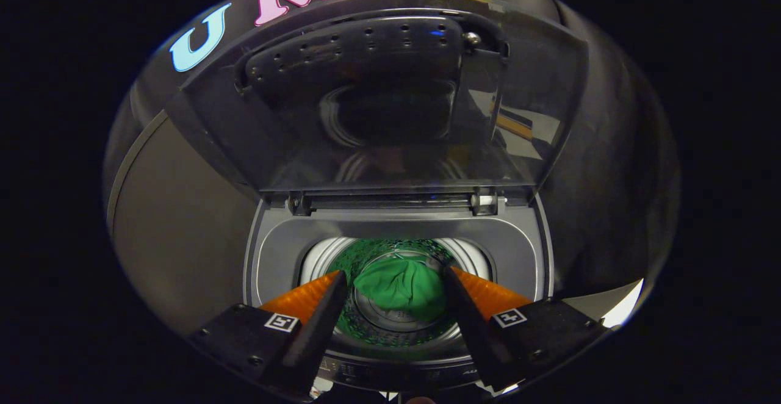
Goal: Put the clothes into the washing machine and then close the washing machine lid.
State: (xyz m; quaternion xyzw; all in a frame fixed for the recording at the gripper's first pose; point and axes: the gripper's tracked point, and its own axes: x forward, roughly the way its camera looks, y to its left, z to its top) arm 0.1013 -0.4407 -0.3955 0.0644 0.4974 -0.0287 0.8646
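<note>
Tongs (395, 285) spread wide, nothing held; both orange-and-black fingers (317, 312) hang over the washer's (268, 257) top opening. Each finger block carries a small square black-and-white marker (281, 322).

Cloth (401, 288) is bright green, crumpled into a soft lump with folds, lying at the bottom of the drum (317, 257), seen between the fingertips and below them, touching neither. Drum wall is perforated steel, tinted green by reflection of the cloth.

Lid (390, 105) stands up, fully open, hinged at the back of the opening; dark see-through panel with a darker perforated insert, glare and drum reflection on it. Two hinge blocks (482, 201) sit along the rear edge of the grey top frame.

Writing: a strip of pale print on the washer's front control panel (396, 373), just under the fingers, too small and blurred to read. No brand legible.
</note>
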